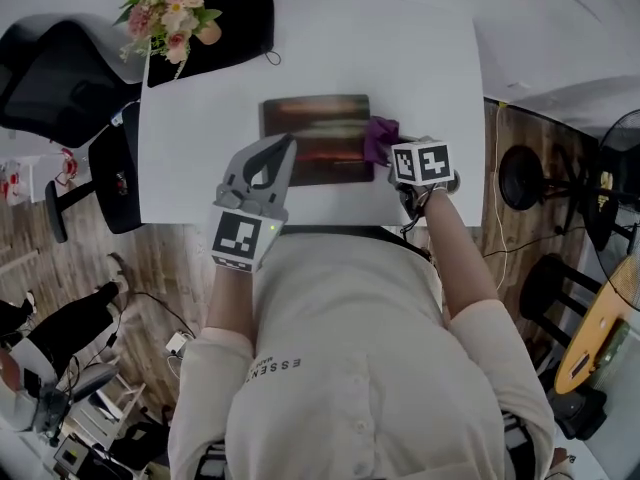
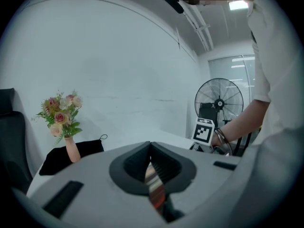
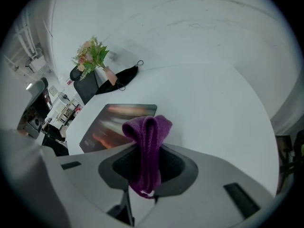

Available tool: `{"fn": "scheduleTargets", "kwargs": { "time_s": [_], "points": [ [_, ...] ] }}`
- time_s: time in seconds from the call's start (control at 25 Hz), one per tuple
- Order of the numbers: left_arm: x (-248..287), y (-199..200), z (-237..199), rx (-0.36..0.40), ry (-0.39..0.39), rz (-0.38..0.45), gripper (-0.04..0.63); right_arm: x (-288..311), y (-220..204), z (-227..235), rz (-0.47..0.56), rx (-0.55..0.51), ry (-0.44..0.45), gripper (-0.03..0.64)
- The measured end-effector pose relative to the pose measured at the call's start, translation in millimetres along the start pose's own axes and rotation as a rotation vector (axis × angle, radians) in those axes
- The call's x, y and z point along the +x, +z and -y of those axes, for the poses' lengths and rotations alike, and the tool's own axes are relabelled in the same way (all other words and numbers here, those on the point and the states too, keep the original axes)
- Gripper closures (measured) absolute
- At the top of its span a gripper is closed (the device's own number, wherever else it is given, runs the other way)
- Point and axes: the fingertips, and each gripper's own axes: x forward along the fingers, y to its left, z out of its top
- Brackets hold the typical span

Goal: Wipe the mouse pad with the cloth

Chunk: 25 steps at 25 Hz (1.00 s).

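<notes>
A: Nearest of all is the person's pale fabric shirt (image 1: pixel 350 368), filling the bottom of the head view. What sits just past it?

B: Both grippers, over the near half of the white rectangular table (image 1: pixel 430 58). The left gripper (image 1: pixel 288 146) has its fingers pressed together and nothing is grasped. A thin slit between them in the left gripper view (image 2: pixel 150 147) shows only streaks of colour from below.

A: And the other one?

B: The right gripper (image 1: pixel 392 154) is clenched on a purple knitted cloth (image 1: pixel 378 136). In the right gripper view (image 3: pixel 148 165) the folded cloth (image 3: pixel 147 132) stands up out of the jaws.

A: Where is the pad?

B: The dark rectangular mouse pad with orange-red streaks (image 1: pixel 320 118) lies midway between the table's left and right edges, closer to the near edge. The left gripper's tip is over its left part. The cloth overlaps its right edge, though I cannot tell whether the two touch.

A: Anything else?

B: Pink flowers (image 1: pixel 172 8) stand at the far left corner, beside a flat black fabric pouch (image 1: pixel 235 23) along the far edge.
</notes>
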Motion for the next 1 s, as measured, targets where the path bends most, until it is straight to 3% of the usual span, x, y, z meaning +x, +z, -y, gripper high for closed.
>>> {"fn": "scheduleTargets", "kwargs": {
  "time_s": [0.28,0.68,1.0],
  "points": [
    [-13.0,-3.5,-20.3,0.008,-0.032,-0.001,0.594,-10.1,14.6,-49.9,0.063,-0.024,0.030,0.515],
    [-51.2,-26.9,-60.4,-0.017,-0.059,-0.028,0.594,23.4,7.7,-172.3,0.026,-0.117,0.160,0.515],
    [-78.6,-41.8,-77.6,-0.029,-0.055,-0.041,0.594,53.2,4.0,-230.7,-0.008,-0.167,0.205,0.515]
  ]
}}
